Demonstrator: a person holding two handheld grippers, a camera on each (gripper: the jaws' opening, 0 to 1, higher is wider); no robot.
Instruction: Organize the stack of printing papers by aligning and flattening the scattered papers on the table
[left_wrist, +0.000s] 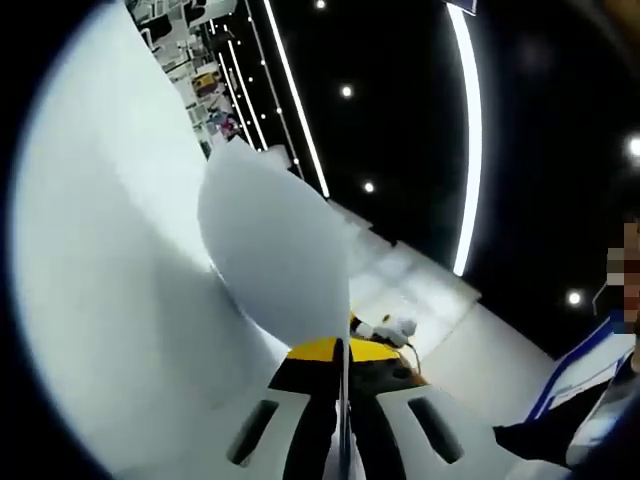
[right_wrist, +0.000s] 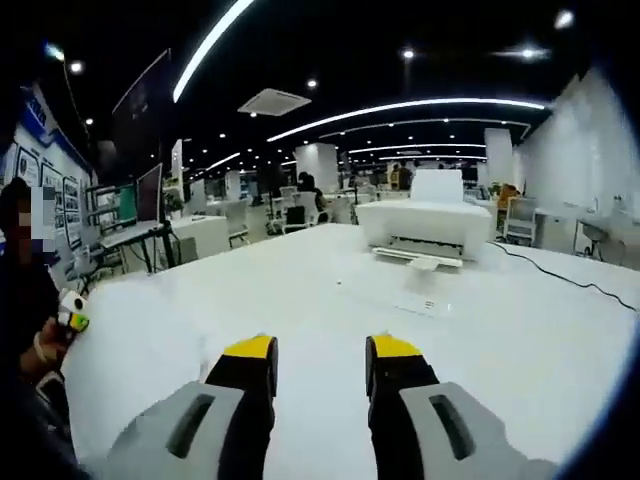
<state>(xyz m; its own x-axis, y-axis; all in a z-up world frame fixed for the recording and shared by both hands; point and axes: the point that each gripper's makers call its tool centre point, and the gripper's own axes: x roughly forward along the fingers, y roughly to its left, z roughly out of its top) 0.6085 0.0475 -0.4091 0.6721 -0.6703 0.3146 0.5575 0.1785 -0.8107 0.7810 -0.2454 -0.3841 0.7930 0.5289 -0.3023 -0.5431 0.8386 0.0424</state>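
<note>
Nearest the lens in the left gripper view, left tool (left_wrist: 342, 400): yellow-tipped black jaws clenched together on the bottom edge of a sheet of white paper (left_wrist: 275, 255). Sheet stands edge-on at the jaws, then bows and fans upward, lifted off the white tabletop (left_wrist: 110, 300). View strongly rolled, so the tabletop rises along the left side. Beyond the jaws, a small white and yellow item (left_wrist: 385, 328), too small to identify. At far right, a person's dark sleeve and a blue-and-white panel (left_wrist: 575, 365); no lettering can be read on it.

Right gripper view, right tool (right_wrist: 320, 375): jaws level, parted, nothing between them, held just above the bare tabletop (right_wrist: 300, 300). Further along, a white slip (right_wrist: 425, 300) lies flat on the surface with faint marks, unreadable. Behind it, a white printer (right_wrist: 425, 225) with its output tray extended; no brand legible. Black cable (right_wrist: 560, 270) trails to the right of it. At left edge, a person beside wall posters (right_wrist: 45, 195), text illegible. Background: office desks, monitors, ceiling strip lights.
</note>
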